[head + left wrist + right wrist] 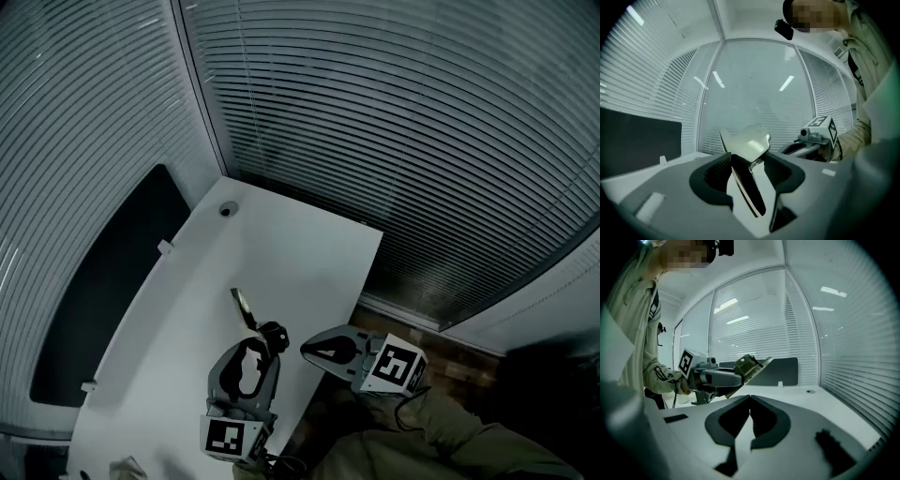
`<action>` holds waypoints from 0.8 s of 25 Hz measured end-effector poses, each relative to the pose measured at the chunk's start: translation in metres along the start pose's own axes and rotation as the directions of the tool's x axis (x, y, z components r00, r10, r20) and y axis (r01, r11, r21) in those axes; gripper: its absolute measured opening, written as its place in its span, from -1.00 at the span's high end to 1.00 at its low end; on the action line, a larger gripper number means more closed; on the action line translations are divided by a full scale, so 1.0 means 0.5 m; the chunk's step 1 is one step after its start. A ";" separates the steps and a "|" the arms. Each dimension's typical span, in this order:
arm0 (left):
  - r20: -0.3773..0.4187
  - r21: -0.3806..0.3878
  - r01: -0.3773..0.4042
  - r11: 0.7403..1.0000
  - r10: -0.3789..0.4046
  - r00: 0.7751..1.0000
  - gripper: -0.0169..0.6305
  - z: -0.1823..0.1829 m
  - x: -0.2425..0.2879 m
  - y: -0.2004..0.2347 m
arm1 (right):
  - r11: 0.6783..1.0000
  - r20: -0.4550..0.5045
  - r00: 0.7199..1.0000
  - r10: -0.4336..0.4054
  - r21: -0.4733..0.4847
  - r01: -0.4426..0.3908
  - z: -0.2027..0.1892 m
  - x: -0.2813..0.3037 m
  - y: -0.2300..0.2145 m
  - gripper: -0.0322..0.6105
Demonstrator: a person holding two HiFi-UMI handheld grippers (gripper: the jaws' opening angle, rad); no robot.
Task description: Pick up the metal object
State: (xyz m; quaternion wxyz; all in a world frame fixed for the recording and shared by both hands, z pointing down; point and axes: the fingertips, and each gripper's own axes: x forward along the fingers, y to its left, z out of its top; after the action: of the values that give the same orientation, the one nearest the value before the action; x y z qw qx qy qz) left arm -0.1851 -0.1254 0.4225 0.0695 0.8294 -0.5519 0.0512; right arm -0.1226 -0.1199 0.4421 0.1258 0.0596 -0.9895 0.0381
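Observation:
The metal object [243, 304] is a thin, shiny, bent plate that sticks out from my left gripper [264, 336] over the white table [291, 248]. In the left gripper view the metal object [749, 140] stands upright between the dark pads, and my left gripper [747, 159] is shut on it. From the right gripper view, the left gripper [733, 376] holds the metal object [752, 365] up off the tabletop. My right gripper [309, 350] hovers at the table's near right edge; its jaws [750, 399] are shut with nothing in them.
A dark panel [112, 281] runs along the table's left side, with small white clips on that edge. A round cable hole [226, 209] sits at the table's far corner. Window blinds [394, 122] surround the table. A person's sleeve [441, 441] is below.

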 end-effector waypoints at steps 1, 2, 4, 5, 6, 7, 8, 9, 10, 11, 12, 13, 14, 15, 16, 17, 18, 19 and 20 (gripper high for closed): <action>0.014 0.010 -0.003 1.000 0.003 1.000 0.27 0.015 -0.010 -0.011 | 1.000 0.008 1.000 -0.003 -0.010 0.003 0.006 -0.007 0.004 0.89; 0.027 0.018 -0.003 1.000 0.003 1.000 0.27 0.027 -0.021 -0.024 | 1.000 0.015 1.000 -0.004 -0.016 0.004 0.011 -0.015 0.008 0.89; 0.057 0.034 -0.003 0.999 0.001 0.998 0.27 0.049 -0.044 -0.055 | 1.000 0.027 1.000 -0.005 -0.024 0.006 0.020 -0.035 0.021 0.89; 0.078 0.052 -0.006 0.999 0.002 0.997 0.27 0.061 -0.057 -0.069 | 1.000 0.037 0.999 -0.005 -0.031 0.006 0.027 -0.046 0.030 0.89; 0.100 0.075 -0.011 0.997 0.004 0.995 0.27 0.075 -0.068 -0.082 | 0.999 0.053 0.999 -0.003 -0.041 0.005 0.034 -0.058 0.037 0.89; 0.118 0.095 -0.019 0.995 0.008 0.993 0.27 0.086 -0.078 -0.095 | 0.999 0.072 0.997 -0.001 -0.052 0.005 0.041 -0.069 0.045 0.89; 0.130 0.107 -0.027 0.994 0.013 0.991 0.27 0.093 -0.090 -0.107 | 0.998 0.089 0.996 -0.001 -0.061 0.006 0.048 -0.081 0.053 0.89; 0.139 0.112 -0.034 0.993 0.018 0.990 0.27 0.097 -0.102 -0.121 | 0.998 0.102 0.995 -0.002 -0.067 0.009 0.053 -0.094 0.063 0.89; 0.151 0.110 -0.041 0.993 0.024 0.988 0.27 0.102 -0.114 -0.137 | 0.997 0.110 0.994 -0.002 -0.075 0.010 0.059 -0.109 0.074 0.89; 0.159 0.098 -0.048 0.994 0.032 0.987 0.27 0.106 -0.126 -0.156 | 0.996 0.115 0.993 0.000 -0.086 0.010 0.066 -0.126 0.086 0.89; 0.157 0.083 -0.054 0.995 0.040 0.987 0.27 0.106 -0.137 -0.177 | 0.995 0.119 0.993 0.004 -0.099 0.007 0.072 -0.144 0.099 0.89; 0.154 0.071 -0.057 0.996 0.046 0.987 0.27 0.100 -0.148 -0.198 | 0.994 0.122 0.993 0.008 -0.106 0.005 0.076 -0.162 0.112 0.89; 0.156 0.065 -0.056 0.996 0.045 0.987 0.27 0.091 -0.159 -0.218 | 0.994 0.124 0.992 0.008 -0.105 0.005 0.075 -0.180 0.123 0.89; 0.163 0.063 -0.052 0.997 0.041 0.986 0.27 0.079 -0.169 -0.234 | 0.995 0.126 0.992 0.008 -0.103 0.006 0.072 -0.197 0.134 0.89; 0.171 0.063 -0.047 0.997 0.035 0.985 0.27 0.068 -0.177 -0.246 | 0.995 0.132 0.991 0.007 -0.104 0.007 0.071 -0.212 0.142 0.89; 0.177 0.064 -0.042 0.997 0.030 0.984 0.27 0.061 -0.184 -0.256 | 0.994 0.143 0.990 0.007 -0.111 0.009 0.076 -0.226 0.150 0.89; 0.180 0.066 -0.039 0.997 0.026 0.983 0.27 0.057 -0.189 -0.262 | 0.993 0.154 0.988 0.007 -0.120 0.012 0.082 -0.238 0.157 0.89; 0.181 0.068 -0.036 0.997 0.023 0.983 0.27 0.055 -0.193 -0.266 | 0.992 0.160 0.987 0.005 -0.124 0.015 0.086 -0.248 0.163 0.89; 0.182 0.070 -0.034 0.997 0.021 0.983 0.27 0.056 -0.197 -0.269 | 0.992 0.158 0.987 0.003 -0.122 0.017 0.085 -0.254 0.169 0.89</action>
State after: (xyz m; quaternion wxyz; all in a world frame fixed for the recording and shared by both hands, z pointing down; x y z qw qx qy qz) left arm -0.0989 0.0103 0.3710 -0.0117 0.8250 -0.5650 -0.0033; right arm -0.0215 -0.0262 0.3639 0.0504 0.0582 -0.9966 -0.0283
